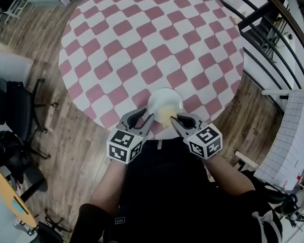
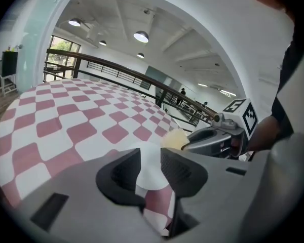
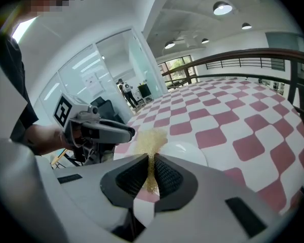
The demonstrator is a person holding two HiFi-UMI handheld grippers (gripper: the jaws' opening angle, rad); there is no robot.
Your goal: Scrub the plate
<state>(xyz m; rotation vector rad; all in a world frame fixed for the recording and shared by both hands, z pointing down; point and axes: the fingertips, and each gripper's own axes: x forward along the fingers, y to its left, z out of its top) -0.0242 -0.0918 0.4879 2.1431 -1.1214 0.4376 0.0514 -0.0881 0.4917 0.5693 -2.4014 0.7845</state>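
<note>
The right gripper (image 3: 150,162) pinches a thin yellow sponge (image 3: 151,138) just ahead of its tips, over the plate (image 1: 157,98). The plate sits directly before both grippers at the table's (image 1: 142,44) near edge, and the left gripper (image 2: 150,160) gapes wide, empty. Unsteadied, the plate could skid off that edge under scrubbing, or the barely held sponge could slip free.

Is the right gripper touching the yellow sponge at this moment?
Touching. The right gripper view shows the right gripper shut on the yellow sponge: the sponge's lower part is pinched between the two pads with no gap.
</note>
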